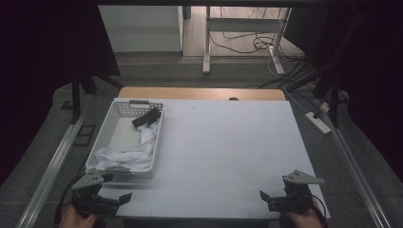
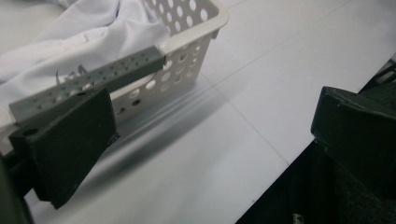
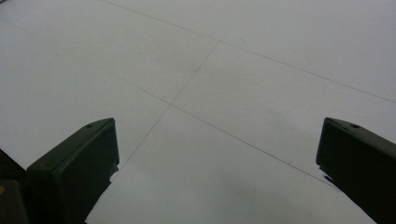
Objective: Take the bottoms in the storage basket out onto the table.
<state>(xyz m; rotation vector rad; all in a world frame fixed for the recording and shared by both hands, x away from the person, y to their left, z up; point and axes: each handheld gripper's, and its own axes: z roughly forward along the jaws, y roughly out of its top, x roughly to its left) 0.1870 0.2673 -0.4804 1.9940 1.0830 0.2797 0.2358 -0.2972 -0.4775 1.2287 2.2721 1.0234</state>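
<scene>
Two grippers, both matt black with blocky jaws, each topped by a grey three-cornered plate. Left gripper (image 1: 124, 198) held low at the near left corner of the table (image 1: 228, 142), jaws pointing right along the near edge; a hand (image 1: 76, 219) wraps its handle from below. Jaws spread wide, nothing between them. In the left gripper view, one jaw sits just in front of the basket's grey handle bar.

Right gripper (image 1: 264, 197) at the near right edge, jaws pointing left toward the other; also wide open and empty, hovering over bare white tabletop with thin seam lines.

One basket (image 1: 124, 140): white plastic, rectangular, walls perforated with round holes, grey handles at both short ends. It stands on the table's left side, just beyond the left gripper. Inside: one crumpled white cloth (image 1: 135, 154), soft folds, piled at the near end and trailing along the right wall; one dark item (image 1: 146, 118) at the far end, too small to identify.

Far: wooden table edge, cables on floor.
</scene>
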